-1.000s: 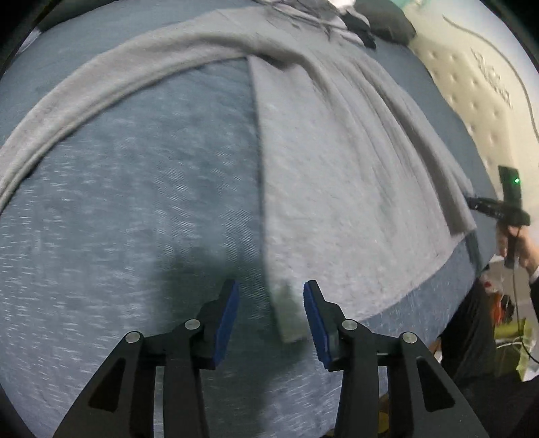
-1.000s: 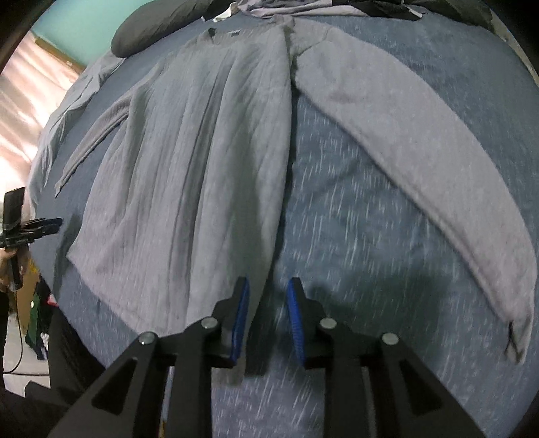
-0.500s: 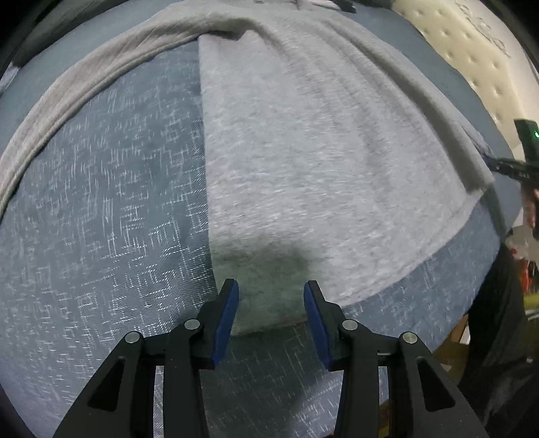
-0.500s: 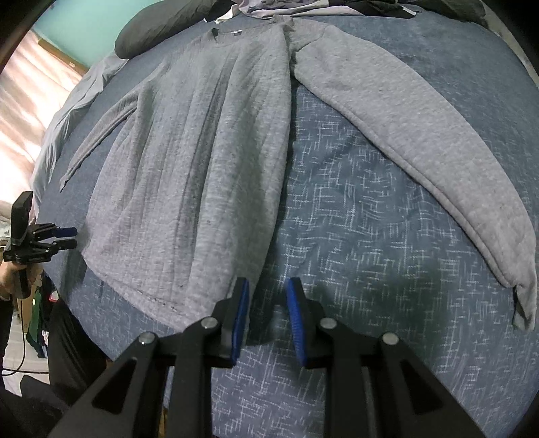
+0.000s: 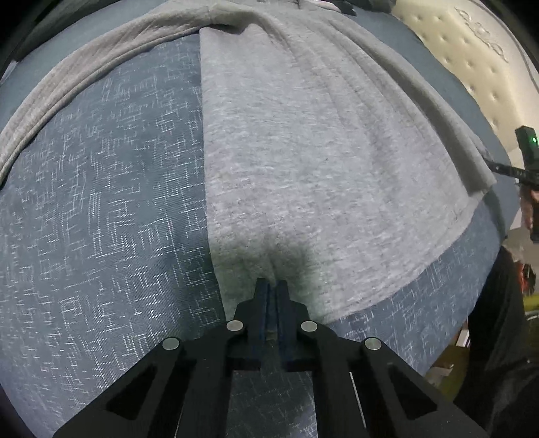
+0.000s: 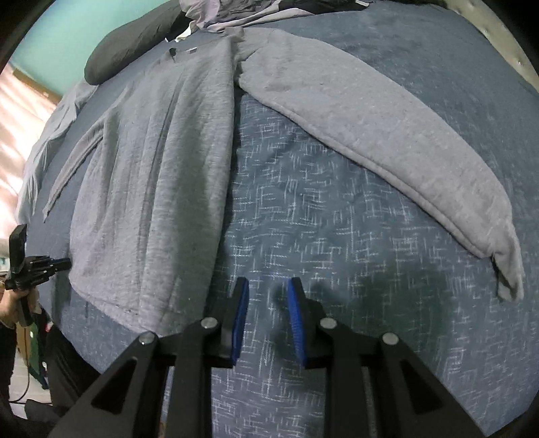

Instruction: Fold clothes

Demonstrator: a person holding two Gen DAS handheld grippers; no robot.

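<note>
A grey sweatshirt (image 5: 303, 151) lies flat on a blue bedspread (image 5: 101, 219), with one sleeve (image 5: 84, 67) stretched out to the upper left. My left gripper (image 5: 271, 286) is shut on the sweatshirt's bottom hem near its corner, and the fabric puckers at the tips. In the right wrist view the sweatshirt body (image 6: 161, 168) lies left of centre and its other sleeve (image 6: 387, 134) runs off to the right. My right gripper (image 6: 267, 289) is open over bare bedspread, just right of the hem corner, holding nothing.
A dark pillow (image 6: 134, 43) and a pile of clothes (image 6: 252, 13) sit at the far end of the bed. A cream tufted headboard (image 5: 471, 50) borders one side. The bed edge drops off just below the hem, where a person's dark legs (image 6: 67, 353) stand.
My left gripper moved onto the hem and shut on it. My right gripper drifted right, off the sweatshirt's edge onto the bedspread, still open.
</note>
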